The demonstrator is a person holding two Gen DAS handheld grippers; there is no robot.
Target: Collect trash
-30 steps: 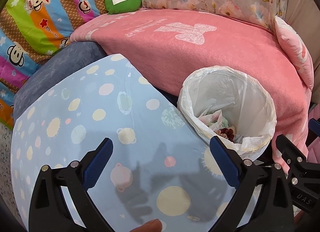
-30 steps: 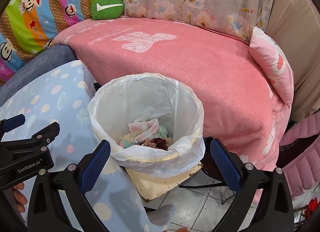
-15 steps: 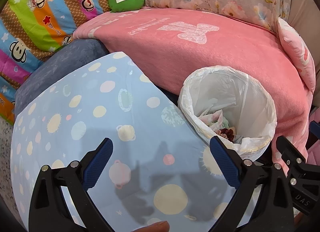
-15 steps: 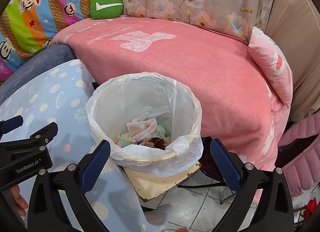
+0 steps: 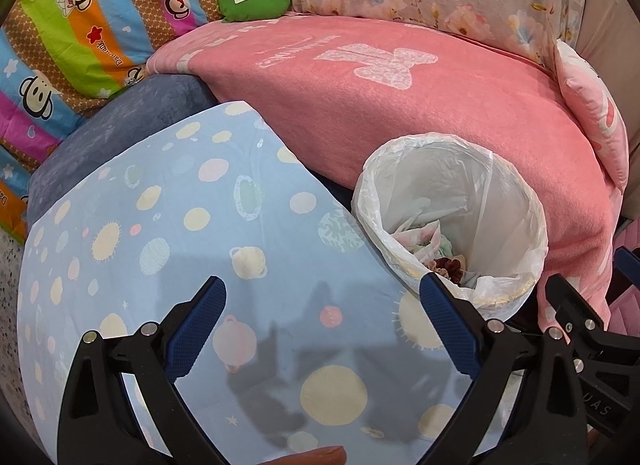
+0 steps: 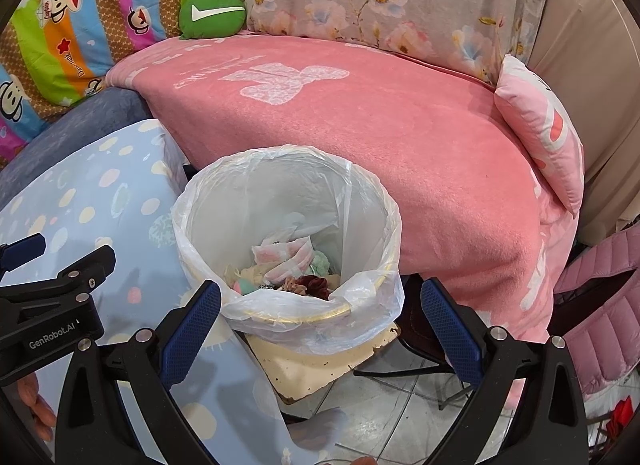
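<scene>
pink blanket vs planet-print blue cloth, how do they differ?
The pink blanket is fuzzy, with a white bow motif; the blue cloth is smooth, dotted with pastel planets. The blanket lies behind the lined trash bin; the cloth lies to its left. Both are draped flat, with no trash on them.

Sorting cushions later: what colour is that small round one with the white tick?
Green, clearest in right wrist view.

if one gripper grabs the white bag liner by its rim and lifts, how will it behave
The white bag liner looks thin and crinkled, so it will likely go floppy and bunch up instead of holding its round shape. Only a shallow layer of trash sits at the bottom, so it is probably light. The glossy film may slip between the right gripper fingers unless pinched on a fold.
</scene>
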